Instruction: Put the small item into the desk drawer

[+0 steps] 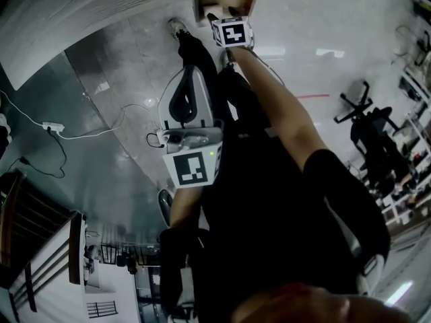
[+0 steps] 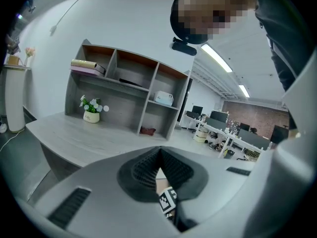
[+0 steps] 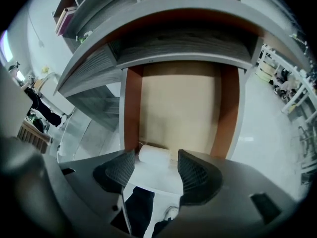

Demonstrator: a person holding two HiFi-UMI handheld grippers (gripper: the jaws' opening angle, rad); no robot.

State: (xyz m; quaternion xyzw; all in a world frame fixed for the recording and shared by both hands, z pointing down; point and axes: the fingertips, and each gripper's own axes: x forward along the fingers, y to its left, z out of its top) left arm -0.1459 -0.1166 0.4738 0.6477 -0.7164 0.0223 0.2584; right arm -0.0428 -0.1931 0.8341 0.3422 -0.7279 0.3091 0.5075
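The desk drawer (image 3: 132,108) stands pulled out under the grey desktop, with a beige floor and orange-brown side walls. A small white cylindrical item (image 3: 154,153) lies on the drawer floor just behind its white front panel. My right gripper (image 3: 156,170) hovers over that front edge, open; the item lies free beyond the gap between its dark ribbed pads. In the head view the right gripper (image 1: 225,13) reaches to the drawer (image 1: 202,9) at the top. My left gripper (image 1: 187,86) hangs back near the person's body, away from the drawer. The left gripper (image 2: 159,168) is shut, holding nothing.
The grey desktop (image 2: 79,135) carries a shelf unit (image 2: 124,86) and a small flower pot (image 2: 91,114). White cables and a power strip (image 1: 52,126) lie on the shiny floor at left. The person's shoe (image 1: 176,27) is near the drawer. Black equipment (image 1: 377,136) stands at right.
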